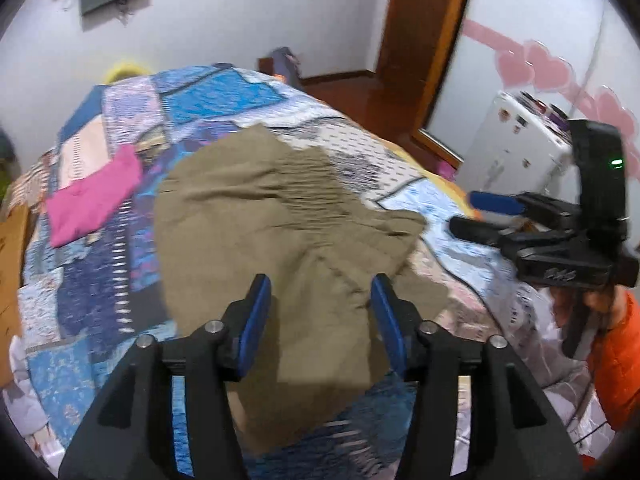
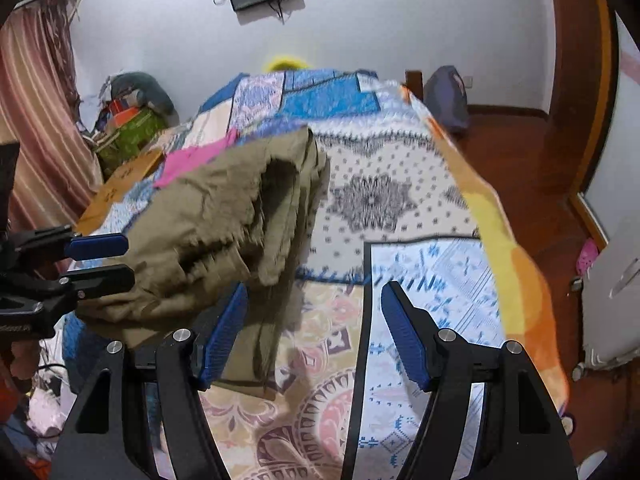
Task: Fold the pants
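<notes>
The olive-khaki pants (image 1: 264, 216) lie crumpled on the patchwork bedspread (image 1: 100, 288); in the right wrist view the pants (image 2: 208, 232) are a bunched heap at the left. My left gripper (image 1: 320, 312) is open, its blue pads hovering over the near part of the pants with nothing between them. My right gripper (image 2: 314, 332) is open and empty above the bedspread (image 2: 400, 208), just right of the pants' edge. It also shows in the left wrist view (image 1: 476, 216), off the pants' right edge. The left gripper (image 2: 100, 260) shows at the left of the right wrist view.
A folded pink garment (image 1: 92, 196) lies on the bed left of the pants. A cardboard box (image 2: 120, 184) sits by the bed's left side. The bed's right edge drops to a wooden floor (image 2: 520, 152). A white appliance (image 1: 516, 140) stands at right.
</notes>
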Demonstrator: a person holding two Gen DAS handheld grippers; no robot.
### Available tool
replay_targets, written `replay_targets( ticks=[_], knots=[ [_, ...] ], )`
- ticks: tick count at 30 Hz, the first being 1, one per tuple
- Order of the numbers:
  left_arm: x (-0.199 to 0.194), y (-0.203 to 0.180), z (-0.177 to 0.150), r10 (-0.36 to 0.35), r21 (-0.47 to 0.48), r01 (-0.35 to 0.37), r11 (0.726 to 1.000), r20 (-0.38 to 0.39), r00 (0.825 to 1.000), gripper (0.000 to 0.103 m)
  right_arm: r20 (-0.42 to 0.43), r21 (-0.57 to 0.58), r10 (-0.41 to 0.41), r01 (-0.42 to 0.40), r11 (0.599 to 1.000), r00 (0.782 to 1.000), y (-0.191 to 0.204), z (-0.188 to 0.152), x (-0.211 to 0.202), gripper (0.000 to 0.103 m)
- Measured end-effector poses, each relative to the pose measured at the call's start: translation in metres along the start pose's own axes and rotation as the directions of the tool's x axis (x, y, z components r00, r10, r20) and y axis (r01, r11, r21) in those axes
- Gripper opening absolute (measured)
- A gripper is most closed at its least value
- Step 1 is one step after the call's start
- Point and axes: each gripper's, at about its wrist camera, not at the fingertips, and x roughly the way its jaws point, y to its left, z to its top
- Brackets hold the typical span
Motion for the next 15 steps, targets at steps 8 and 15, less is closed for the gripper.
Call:
replay_targets(
  ticks=[8, 15],
  knots=[
    [0.027, 0.013, -0.032, 0.069, 0.007, -0.069, 0.998, -0.087, 0.994, 0.056, 0.051, -0.04, 0.063, -0.061, 0.997, 0.997, 0.029, 0.023, 0.009, 0.066],
    [0.022, 0.016, -0.032, 0.058, -0.014, -0.059, 0.998, -0.073, 0.996, 0.056, -0.032, -0.027, 0.111, -0.112, 0.993, 0.993, 0.048, 0.012, 0.05, 0.066]
  ],
)
